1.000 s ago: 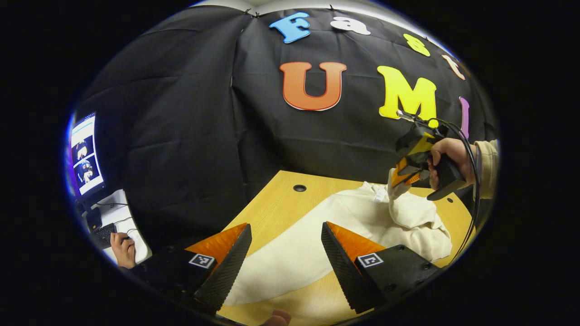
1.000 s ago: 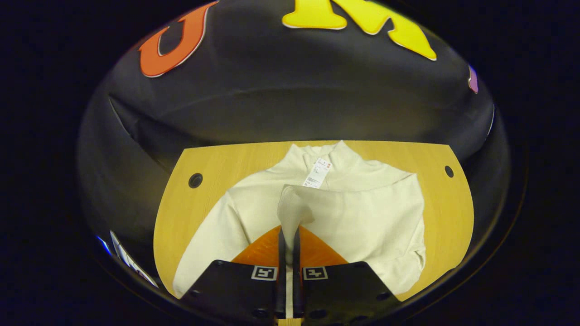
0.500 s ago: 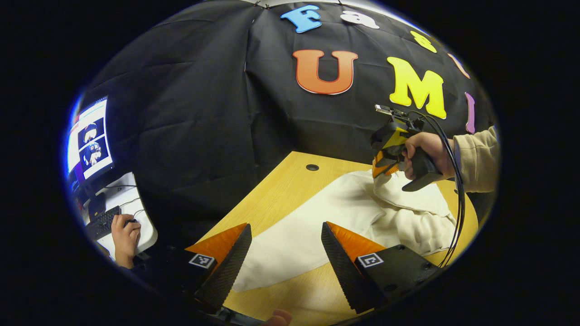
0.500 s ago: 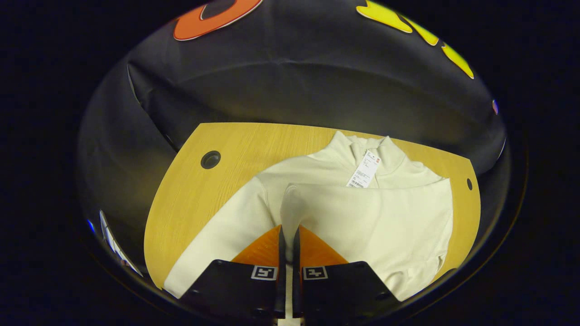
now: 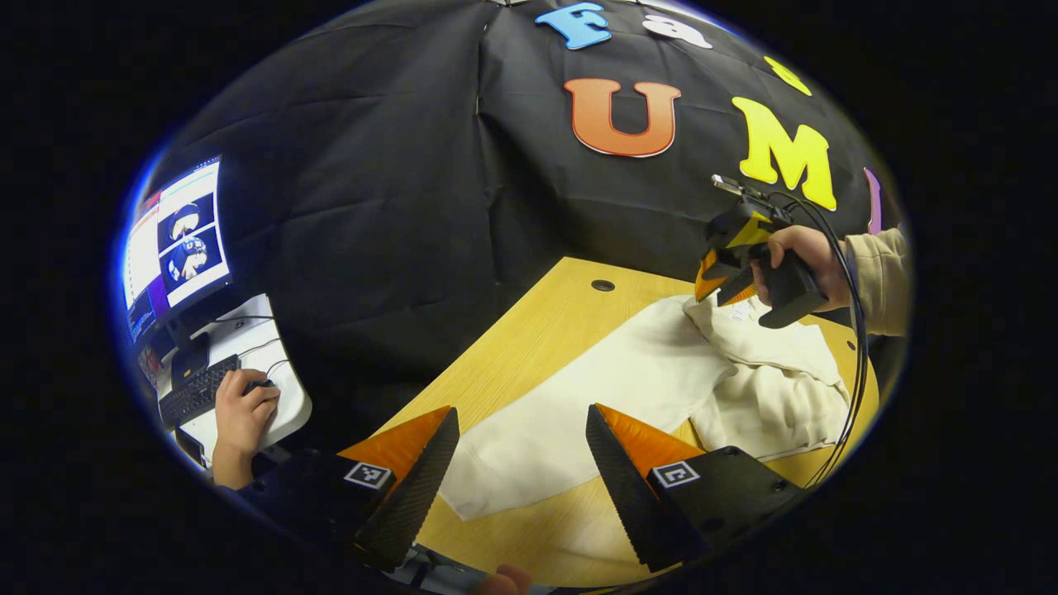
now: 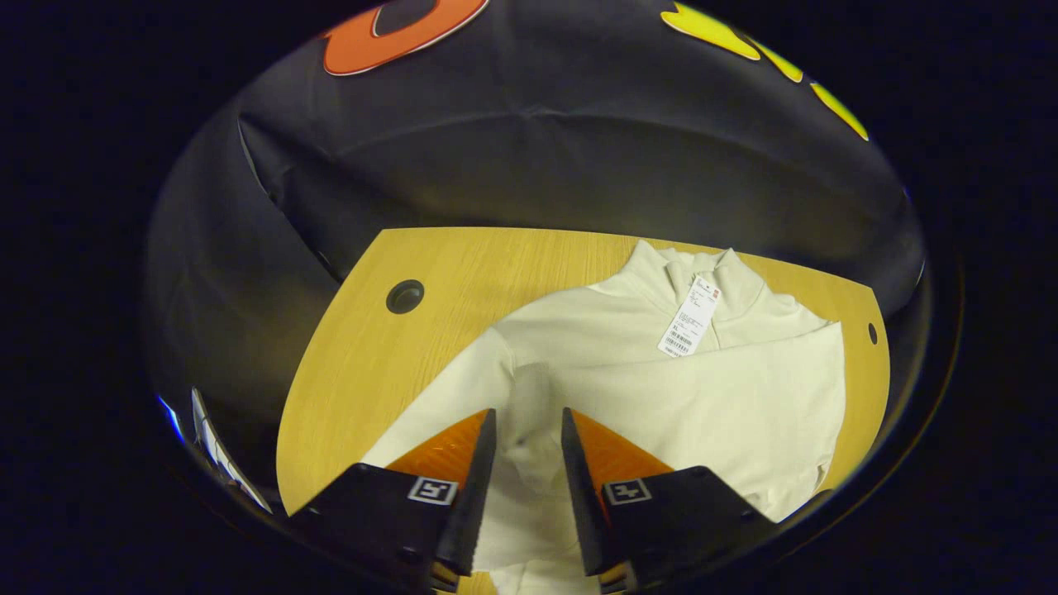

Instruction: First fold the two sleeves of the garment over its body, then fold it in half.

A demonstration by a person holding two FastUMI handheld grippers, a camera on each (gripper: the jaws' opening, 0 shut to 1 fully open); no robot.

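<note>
Where right gripper [image 6: 529, 463] clamped sleeve [image 6: 529, 397], fingers now parted; garment [image 6: 661, 388] flat

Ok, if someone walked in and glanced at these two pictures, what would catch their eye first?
First the cream sweatshirt spread on the wooden table, one sleeve folded across its body and a white tag at the collar. Then the right gripper, open just above the folded sleeve, and the left gripper, open over the other sleeve, which lies unfolded. At the left gripper view's left edge, a lit monitor above a hand on a mouse.
</note>
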